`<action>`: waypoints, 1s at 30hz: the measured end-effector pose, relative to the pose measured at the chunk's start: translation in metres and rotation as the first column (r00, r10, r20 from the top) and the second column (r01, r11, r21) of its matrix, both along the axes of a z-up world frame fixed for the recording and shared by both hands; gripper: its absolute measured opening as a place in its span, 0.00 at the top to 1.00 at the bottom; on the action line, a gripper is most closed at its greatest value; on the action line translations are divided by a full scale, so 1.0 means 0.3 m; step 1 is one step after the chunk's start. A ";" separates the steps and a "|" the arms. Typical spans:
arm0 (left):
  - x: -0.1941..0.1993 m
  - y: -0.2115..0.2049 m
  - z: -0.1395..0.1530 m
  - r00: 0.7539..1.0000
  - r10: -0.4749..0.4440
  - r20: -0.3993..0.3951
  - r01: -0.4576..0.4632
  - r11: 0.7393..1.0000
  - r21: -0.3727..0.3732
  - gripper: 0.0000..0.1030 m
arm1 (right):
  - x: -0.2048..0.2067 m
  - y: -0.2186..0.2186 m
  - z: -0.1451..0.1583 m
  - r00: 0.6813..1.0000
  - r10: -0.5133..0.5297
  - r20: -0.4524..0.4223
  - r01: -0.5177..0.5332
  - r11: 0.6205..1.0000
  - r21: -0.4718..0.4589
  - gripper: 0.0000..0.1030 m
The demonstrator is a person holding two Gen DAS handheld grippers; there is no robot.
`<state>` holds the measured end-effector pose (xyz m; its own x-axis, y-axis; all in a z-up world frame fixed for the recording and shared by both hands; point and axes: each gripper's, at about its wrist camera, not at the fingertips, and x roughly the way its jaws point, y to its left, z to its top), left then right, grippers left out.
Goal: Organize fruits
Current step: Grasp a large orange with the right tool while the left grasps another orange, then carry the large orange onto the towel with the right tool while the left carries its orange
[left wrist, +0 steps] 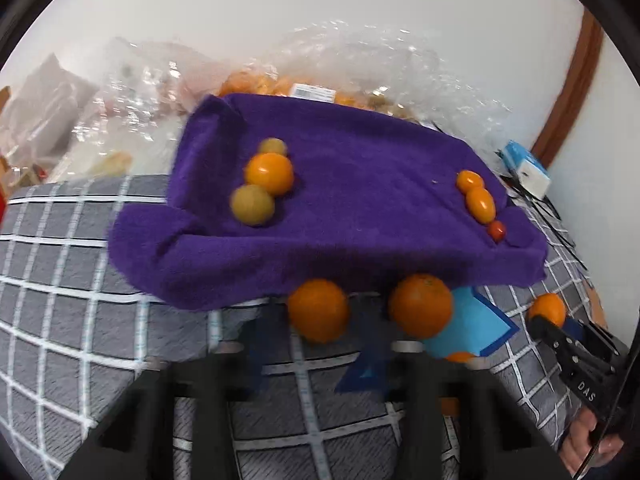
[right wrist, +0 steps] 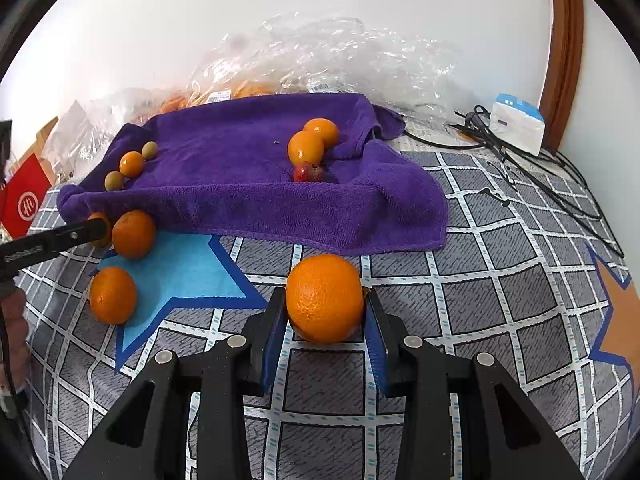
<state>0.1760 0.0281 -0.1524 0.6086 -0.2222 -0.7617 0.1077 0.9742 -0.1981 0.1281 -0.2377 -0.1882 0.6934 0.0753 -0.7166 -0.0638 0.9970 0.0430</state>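
Fruit partly sorted: two rows of three lie on the towel (right wrist: 240,184).
Right gripper (right wrist: 325,320) clasps an orange (right wrist: 325,298); three oranges (right wrist: 133,234) wait off the towel's front edge; left gripper (left wrist: 316,376) blurred, jaws unclear.

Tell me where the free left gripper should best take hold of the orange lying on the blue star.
Probably at its widest middle, coming from above: the orange is round and lies free on the blue star, its neighbour a little apart, so the left gripper would have room.

Bright even light, left view motion-blurred
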 end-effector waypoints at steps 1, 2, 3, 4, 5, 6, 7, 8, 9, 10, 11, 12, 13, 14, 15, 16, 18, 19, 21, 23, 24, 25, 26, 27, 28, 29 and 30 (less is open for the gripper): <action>-0.008 0.000 -0.002 1.000 -0.008 0.020 0.008 1.000 -0.006 0.70 | 0.001 0.000 0.000 1.000 0.000 0.000 0.000 1.000 0.002 0.64; -0.020 0.005 -0.004 0.999 -0.013 0.041 0.013 1.000 -0.023 0.70 | 0.000 0.002 0.000 1.000 0.000 0.001 0.000 1.000 -0.001 0.64; -0.026 0.013 -0.004 0.999 -0.013 0.041 0.015 0.999 -0.042 0.70 | 0.000 0.001 0.000 1.000 0.001 0.001 -0.001 1.000 -0.001 0.64; -0.036 0.029 0.003 0.999 -0.013 0.051 0.018 0.997 -0.082 0.70 | 0.000 0.000 0.000 1.000 0.001 0.002 -0.001 1.000 -0.001 0.64; -0.042 0.040 0.008 0.998 -0.005 0.062 0.012 0.994 -0.105 0.70 | 0.000 -0.006 0.000 1.000 0.002 0.003 -0.002 1.000 0.007 0.64; -0.051 0.054 0.014 0.997 0.011 0.072 -0.001 0.992 -0.125 0.70 | 0.000 -0.002 -0.001 1.000 0.000 0.002 0.000 1.000 0.011 0.64; -0.058 0.067 0.020 0.996 0.027 0.079 -0.016 0.990 -0.142 0.70 | -0.001 -0.006 -0.001 1.000 -0.002 0.003 0.002 1.000 0.018 0.64; -0.062 0.076 0.024 0.996 0.035 0.084 -0.022 0.988 -0.154 0.70 | -0.002 -0.005 0.000 1.000 -0.007 0.005 0.007 1.000 0.014 0.64; -0.070 0.086 0.030 0.995 0.042 0.095 -0.025 0.984 -0.175 0.70 | -0.004 -0.003 0.001 1.000 -0.011 0.008 0.011 1.000 0.009 0.64; -0.078 0.093 0.036 0.994 0.045 0.104 -0.025 0.982 -0.189 0.70 | -0.004 -0.004 0.003 1.000 -0.010 0.010 0.010 1.000 0.009 0.64; -0.077 0.093 0.040 0.993 0.045 0.110 -0.023 0.981 -0.195 0.70 | -0.006 -0.004 0.005 1.000 -0.006 0.014 0.006 1.000 0.015 0.64; -0.084 0.096 0.045 0.992 0.045 0.121 -0.020 0.980 -0.198 0.70 | -0.007 -0.006 0.007 1.000 -0.004 0.018 0.004 1.000 0.021 0.64; -0.086 0.099 0.049 0.991 0.046 0.129 -0.020 0.980 -0.199 0.70 | -0.009 -0.008 0.009 1.000 -0.004 0.021 0.003 1.000 0.026 0.64; -0.091 0.101 0.057 0.989 0.048 0.143 -0.019 0.980 -0.199 0.70 | -0.012 -0.011 0.013 1.000 -0.003 0.029 0.002 0.999 0.035 0.64; -0.097 0.104 0.064 0.986 0.051 0.156 -0.019 0.980 -0.197 0.70 | -0.014 -0.013 0.015 0.999 -0.002 0.033 0.001 0.999 0.038 0.64; -0.098 0.104 0.069 0.985 0.054 0.166 -0.021 0.980 -0.195 0.70 | -0.020 -0.014 0.018 0.999 0.004 0.043 -0.006 0.999 0.044 0.64; -0.103 0.113 0.080 0.979 0.070 0.194 -0.033 0.982 -0.185 0.70 | -0.026 -0.011 0.024 0.998 0.014 0.058 -0.016 0.999 0.049 0.64; -0.105 0.117 0.084 0.976 0.079 0.201 -0.042 0.983 -0.181 0.70 | -0.028 -0.010 0.026 0.998 0.019 0.064 -0.022 0.998 0.054 0.64; -0.101 0.122 0.090 0.975 0.087 0.203 -0.049 0.981 -0.186 0.70 | -0.031 -0.006 0.031 0.997 0.021 0.073 -0.025 0.998 0.052 0.64; -0.107 0.134 0.100 0.971 0.095 0.217 -0.053 0.980 -0.194 0.70 | -0.037 0.000 0.036 0.996 0.023 0.082 -0.027 0.999 0.046 0.64; -0.109 0.136 0.103 0.969 0.101 0.225 -0.058 0.980 -0.189 0.70 | -0.040 0.001 0.041 0.996 0.029 0.088 -0.033 0.998 0.051 0.64; -0.110 0.137 0.105 0.966 0.110 0.234 -0.069 0.982 -0.178 0.70 | -0.042 -0.001 0.045 0.995 0.031 0.092 -0.037 0.998 0.059 0.64; -0.110 0.139 0.105 0.965 0.114 0.236 -0.074 0.982 -0.171 0.70 | -0.042 -0.003 0.048 0.995 0.031 0.095 -0.037 0.997 0.065 0.64; -0.108 0.140 0.105 0.964 0.119 0.236 -0.082 0.983 -0.164 0.70 | -0.042 -0.006 0.050 0.995 0.028 0.096 -0.035 0.997 0.069 0.64; -0.106 0.141 0.104 0.964 0.124 0.235 -0.087 0.983 -0.162 0.70 | -0.037 -0.012 0.052 0.995 0.020 0.095 -0.028 0.997 0.076 0.64; -0.106 0.146 0.104 0.963 0.130 0.236 -0.092 0.982 -0.163 0.70 | -0.031 -0.019 0.053 0.996 0.012 0.090 -0.019 0.996 0.082 0.64; -0.105 0.149 0.105 0.962 0.134 0.237 -0.096 0.981 -0.166 0.70 | -0.026 -0.022 0.053 0.996 0.005 0.085 -0.012 0.996 0.086 0.64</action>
